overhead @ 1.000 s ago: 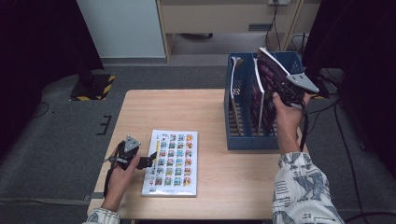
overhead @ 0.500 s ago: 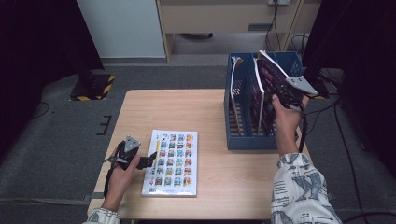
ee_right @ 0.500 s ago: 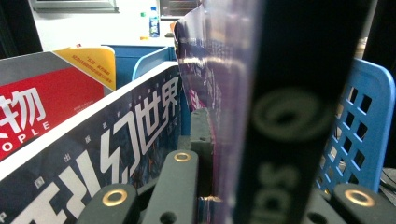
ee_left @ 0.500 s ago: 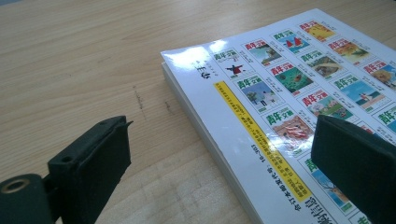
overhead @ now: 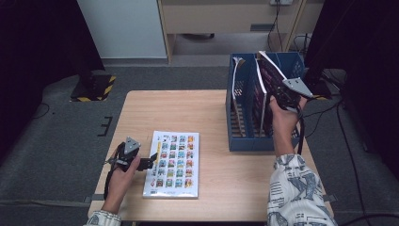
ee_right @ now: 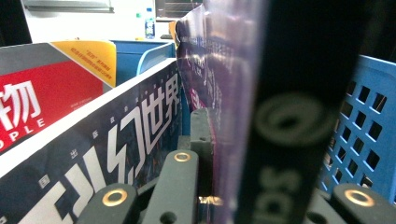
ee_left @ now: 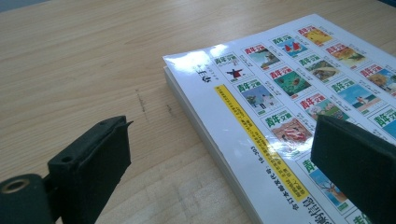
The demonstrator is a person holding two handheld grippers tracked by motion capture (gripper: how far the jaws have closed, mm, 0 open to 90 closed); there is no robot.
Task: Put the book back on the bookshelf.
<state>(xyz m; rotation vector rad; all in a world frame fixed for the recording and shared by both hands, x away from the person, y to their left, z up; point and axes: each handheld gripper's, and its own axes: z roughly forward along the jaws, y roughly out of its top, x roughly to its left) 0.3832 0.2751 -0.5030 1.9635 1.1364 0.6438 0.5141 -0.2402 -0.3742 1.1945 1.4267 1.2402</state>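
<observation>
Right gripper view: clamping tight on a glossy dark magazine (ee_right: pixel 224 93), holding it upright by its edge between nearly closed jaws. Hanging beside another dark magazine (ee_right: pixel 93 135) already filed, with a red one (ee_right: pixel 37 107) standing further over. Seen from the high view, keeping the right gripper (overhead: pixel 281 98) over the right slot of the blue box (overhead: pixel 244 141), the held magazine (overhead: pixel 270 75) leaning with its top above the rim and its lower part between the dividers. Barely shifting against the earlier frames: easing down a touch at most, not releasing. Judging by that, still seating the magazine, with letting go yet to come.

Further out, resting the left gripper (overhead: pixel 148 162) on the table (overhead: pixel 164 113), jaws wide apart and straddling the left edge of the flat booklet (overhead: pixel 174 165) without pressing on it. Staying put there since the earlier frames, probably waiting to lift the booklet (ee_left: pixel 289 93) once the box slot is filled.
</observation>
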